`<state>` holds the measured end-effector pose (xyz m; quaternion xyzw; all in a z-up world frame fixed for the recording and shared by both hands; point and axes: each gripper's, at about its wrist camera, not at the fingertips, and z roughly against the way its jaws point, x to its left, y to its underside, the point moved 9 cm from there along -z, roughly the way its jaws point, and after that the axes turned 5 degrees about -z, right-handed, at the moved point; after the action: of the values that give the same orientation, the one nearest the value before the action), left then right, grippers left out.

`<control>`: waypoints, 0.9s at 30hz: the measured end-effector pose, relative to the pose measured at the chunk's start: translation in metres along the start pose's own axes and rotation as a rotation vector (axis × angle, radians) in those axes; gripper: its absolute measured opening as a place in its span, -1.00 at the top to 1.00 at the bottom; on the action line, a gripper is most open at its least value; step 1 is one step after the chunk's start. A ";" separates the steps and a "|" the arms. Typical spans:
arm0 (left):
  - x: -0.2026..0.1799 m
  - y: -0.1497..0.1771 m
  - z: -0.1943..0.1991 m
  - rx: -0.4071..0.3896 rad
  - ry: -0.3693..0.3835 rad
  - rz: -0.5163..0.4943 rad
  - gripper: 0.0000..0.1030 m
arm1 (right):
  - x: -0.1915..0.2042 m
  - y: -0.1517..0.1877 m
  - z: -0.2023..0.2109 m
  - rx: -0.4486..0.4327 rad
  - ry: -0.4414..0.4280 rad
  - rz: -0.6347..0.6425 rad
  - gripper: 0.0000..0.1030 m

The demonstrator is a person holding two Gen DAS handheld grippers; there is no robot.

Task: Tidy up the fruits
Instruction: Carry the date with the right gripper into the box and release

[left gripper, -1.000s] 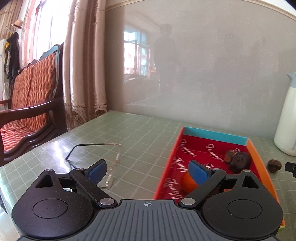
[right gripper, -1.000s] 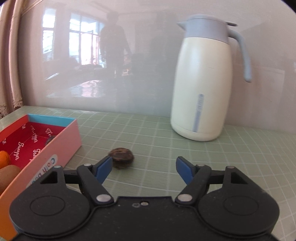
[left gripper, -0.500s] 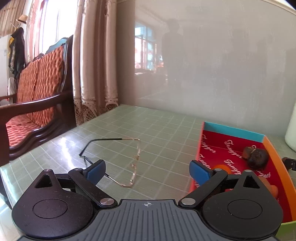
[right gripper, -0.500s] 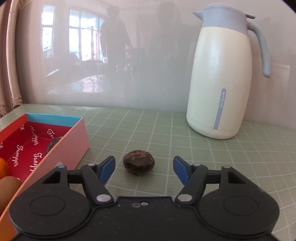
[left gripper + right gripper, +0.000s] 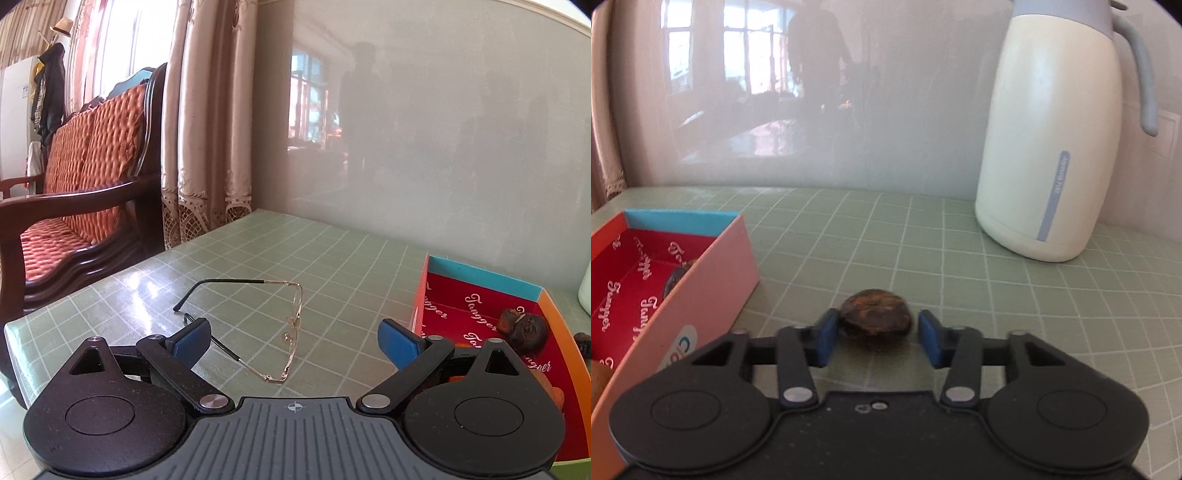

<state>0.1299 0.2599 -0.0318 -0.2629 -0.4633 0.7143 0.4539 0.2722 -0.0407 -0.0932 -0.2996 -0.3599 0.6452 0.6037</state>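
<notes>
Sitting at far left beside the table (image 5: pixel 332 258), a wooden sofa (image 5: pixel 74 177) with orange cushions, curtains (image 5: pixel 207 129) hanging just behind it. Lying on the green gridded tabletop, a pair of thin-framed glasses (image 5: pixel 284 325), folded open, between and beyond the left gripper (image 5: pixel 295 338) fingers. Standing wide apart, those blue pads (image 5: pixel 192 341), gripping nothing, hovering over the glasses area. Resting further right, an open box (image 5: pixel 480 269) with a red printed lining, blue far wall and orange right wall; holding a dark wrinkled fruit (image 5: pixel 524 326) near its far right corner, plus orange pieces partly hidden behind the right finger. Showing in the right wrist view, the same box (image 5: pixel 713 280) at left with its pink outer wall, a brown rounded fruit barely peeking at the bottom left edge. Lying on the table just right of the box, outside it, a dark brown fruit (image 5: pixel 875 317). Closing around it, the right gripper (image 5: pixel 875 332) narrowing, left pad seemingly touching the fruit, right pad just short of it with a slim gap. Standing upright at far right near the wall, a cream jug (image 5: pixel 1049 147) with a grey handle.
</notes>
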 end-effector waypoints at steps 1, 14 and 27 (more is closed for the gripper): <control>0.000 0.000 0.000 0.000 -0.001 -0.001 -0.87 | 0.000 0.000 0.001 -0.004 0.000 -0.004 0.21; -0.004 0.002 0.012 -0.003 0.008 0.003 -0.87 | -0.004 -0.010 0.053 -0.064 -0.025 0.007 0.22; 0.002 0.018 0.036 0.019 -0.018 0.004 -0.87 | 0.018 -0.008 0.098 -0.108 -0.110 0.010 0.22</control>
<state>0.0933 0.2435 -0.0324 -0.2530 -0.4600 0.7221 0.4506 0.1945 -0.0333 -0.0305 -0.2975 -0.4251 0.6435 0.5628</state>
